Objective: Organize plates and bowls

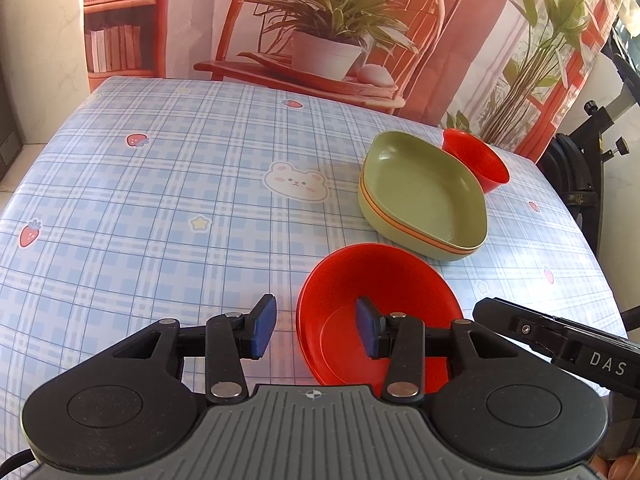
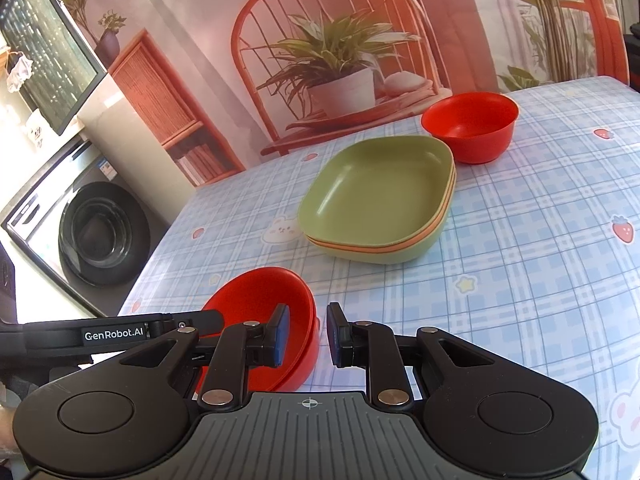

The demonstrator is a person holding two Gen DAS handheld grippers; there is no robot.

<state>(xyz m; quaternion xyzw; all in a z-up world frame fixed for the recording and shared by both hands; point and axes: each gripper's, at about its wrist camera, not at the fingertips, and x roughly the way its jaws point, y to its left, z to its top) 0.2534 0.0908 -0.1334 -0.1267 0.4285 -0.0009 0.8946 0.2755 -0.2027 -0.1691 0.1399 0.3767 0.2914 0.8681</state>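
Observation:
A red bowl (image 1: pixel 384 296) sits on the checked tablecloth close in front of both grippers; it also shows in the right wrist view (image 2: pixel 256 300). My left gripper (image 1: pixel 316 330) is open, its jaws astride the bowl's left rim, one pad inside. My right gripper (image 2: pixel 307 334) is open, astride the bowl's right rim. A stack of green plates (image 1: pixel 424 196) with an orange one between lies further back, also in the right wrist view (image 2: pixel 380 196). A second red bowl (image 1: pixel 476 158) stands behind the stack, seen too in the right wrist view (image 2: pixel 472 126).
The table (image 1: pixel 160 200) is covered with a blue checked cloth (image 2: pixel 540 280) with bears and strawberries. A printed backdrop (image 1: pixel 320 32) hangs behind it. A washing machine (image 2: pixel 88 232) stands left of the table. A black stand (image 1: pixel 592 152) is at the right.

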